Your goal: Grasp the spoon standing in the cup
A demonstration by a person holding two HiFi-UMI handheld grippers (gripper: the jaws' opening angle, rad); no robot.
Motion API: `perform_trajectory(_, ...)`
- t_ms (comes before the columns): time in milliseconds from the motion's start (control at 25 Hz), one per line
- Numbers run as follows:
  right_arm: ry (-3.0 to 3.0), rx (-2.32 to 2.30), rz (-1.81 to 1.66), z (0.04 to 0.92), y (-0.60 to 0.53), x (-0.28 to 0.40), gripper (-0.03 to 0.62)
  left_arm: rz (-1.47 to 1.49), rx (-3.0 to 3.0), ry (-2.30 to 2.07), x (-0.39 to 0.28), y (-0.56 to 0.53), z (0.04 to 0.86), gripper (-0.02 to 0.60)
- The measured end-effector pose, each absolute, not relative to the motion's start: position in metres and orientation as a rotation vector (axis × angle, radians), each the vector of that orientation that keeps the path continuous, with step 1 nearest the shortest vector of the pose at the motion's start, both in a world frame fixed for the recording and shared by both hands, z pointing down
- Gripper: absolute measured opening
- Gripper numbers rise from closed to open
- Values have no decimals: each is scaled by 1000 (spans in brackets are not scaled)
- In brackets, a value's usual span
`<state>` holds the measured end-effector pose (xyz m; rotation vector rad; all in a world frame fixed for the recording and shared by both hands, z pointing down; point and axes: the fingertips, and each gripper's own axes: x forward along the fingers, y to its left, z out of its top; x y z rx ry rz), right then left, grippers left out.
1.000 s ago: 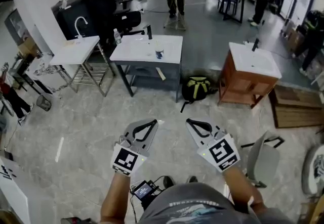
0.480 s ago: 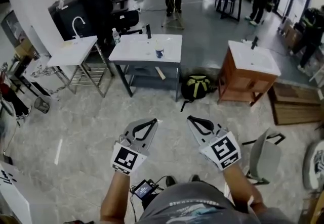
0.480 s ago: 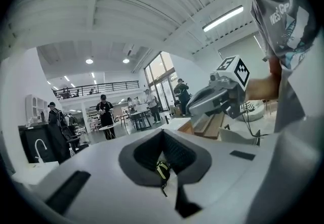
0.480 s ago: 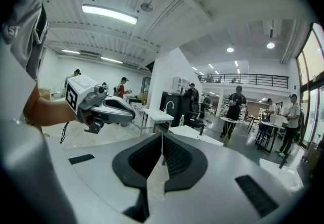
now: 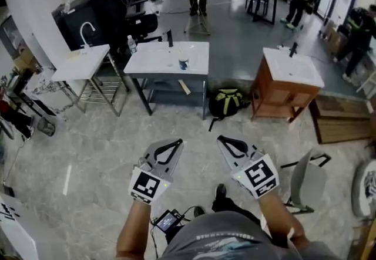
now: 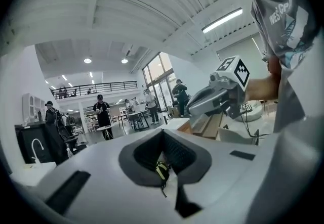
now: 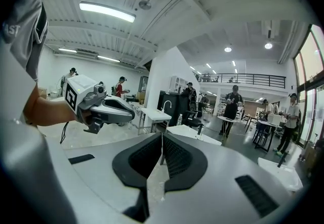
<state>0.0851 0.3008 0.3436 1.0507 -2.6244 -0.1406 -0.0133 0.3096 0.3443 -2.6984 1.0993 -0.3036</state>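
Observation:
A small dark cup [image 5: 184, 64] with a thin spoon upright in it stands on a white sink table [image 5: 158, 59] far ahead across the floor. The spoon is too small to make out in detail. My left gripper [image 5: 178, 142] and right gripper [image 5: 221, 139] are held side by side at waist height, well short of that table. Both are shut with nothing between the jaws. In the left gripper view the tips of the left gripper [image 6: 163, 132] meet, and the right gripper [image 6: 215, 97] shows beside it. In the right gripper view the tips of the right gripper [image 7: 162, 135] meet too.
A green and black backpack [image 5: 228, 102] lies on the floor by the table's right leg. A wooden vanity with a sink [image 5: 288, 85] stands to the right, and another white table with a faucet [image 5: 82, 60] to the left. A grey chair [image 5: 308, 185] is near my right. Several people stand farther back.
The view has drifted forward, so the table and cup sit slightly lower and to the left. A shoe now shows below the grippers. Both grippers stay shut and level.

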Motion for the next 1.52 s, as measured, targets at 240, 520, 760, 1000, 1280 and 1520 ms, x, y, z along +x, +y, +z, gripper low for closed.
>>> perform_trajectory(240,-2634,1041,-117,349,279,85,34,-337,-2704,1113,-14,290,347,2)
perform_trajectory(520,-2665,1017,-95,353,241,87,34,-354,-2689,1141,-11,257,350,2)
perform_trajectory(760,-2673,988,-74,359,204,91,34,-373,-2691,1168,-8,223,356,2)
perform_trajectory(1000,-2682,946,-70,360,162,94,34,-370,-2683,1213,-3,182,354,2)
perform_trajectory(1280,-2700,900,-68,363,115,105,34,-395,-2676,1253,10,138,357,2)
perform_trajectory(1520,-2717,860,-68,363,77,117,34,-419,-2665,1280,24,99,357,2)
